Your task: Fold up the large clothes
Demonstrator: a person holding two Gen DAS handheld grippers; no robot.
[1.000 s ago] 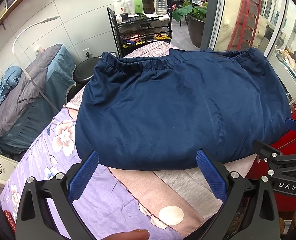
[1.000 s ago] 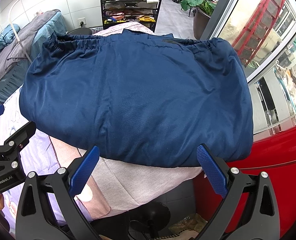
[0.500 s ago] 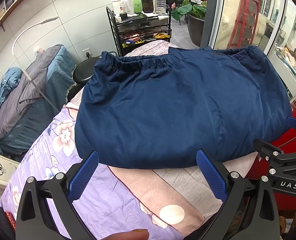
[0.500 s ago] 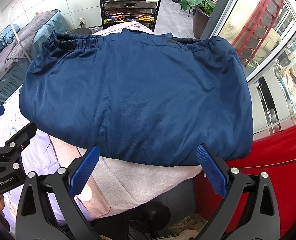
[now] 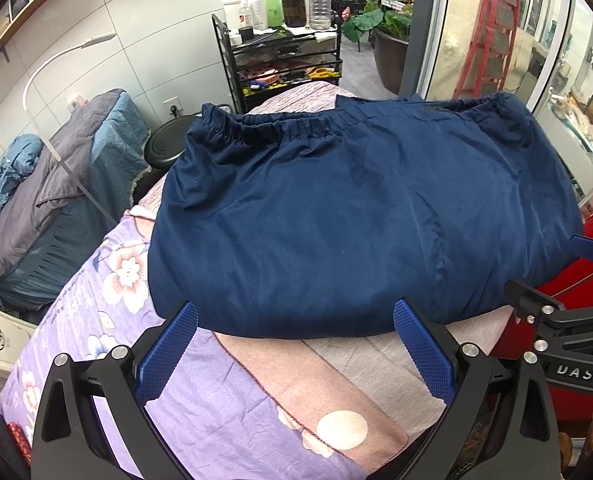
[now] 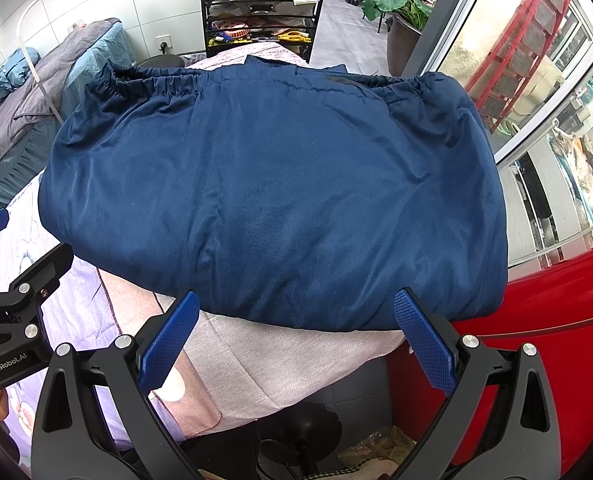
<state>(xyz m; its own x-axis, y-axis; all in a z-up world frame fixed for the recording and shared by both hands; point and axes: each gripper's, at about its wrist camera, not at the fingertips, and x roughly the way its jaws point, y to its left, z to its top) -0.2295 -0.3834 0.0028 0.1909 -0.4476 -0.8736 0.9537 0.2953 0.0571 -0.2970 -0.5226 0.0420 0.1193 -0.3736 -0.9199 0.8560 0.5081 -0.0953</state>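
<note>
In the left wrist view the left tool [image 5: 294,346] sits at the bottom of the frame with its two blue-padded fingers [image 5: 168,350] spread wide apart and nothing between them. Its tips lie just at the near folded edge of the navy garment [image 5: 352,216], which fills the middle of the frame. At the right edge of this view the right tool [image 5: 576,280] shows from the side, beside the garment's lower right corner.

In the right wrist view the right tool [image 6: 296,344] is likewise at the bottom of the frame, fingers [image 6: 424,344] wide apart and empty, tips at the garment's [image 6: 280,200] near edge. The left tool [image 6: 0,264] enters from the left edge of that frame, near the garment's lower left corner.

The garment lies folded into a broad, puffy rectangle, its gathered elastic band [image 5: 264,128] along the far edge toward the top of the frame. It rests on a tabletop covered by a pinkish-grey cloth [image 5: 360,376] and, at lower left, a purple floral sheet [image 5: 96,280]. A red surface [image 6: 556,320] fills the lower right of the right wrist view. Beyond the garment, at upper centre, stands a black wire cart [image 5: 280,64] carrying bottles; a potted plant [image 5: 380,28] is to its right, and grey and blue bedding [image 5: 56,184] is heaped at the left edge.
</note>
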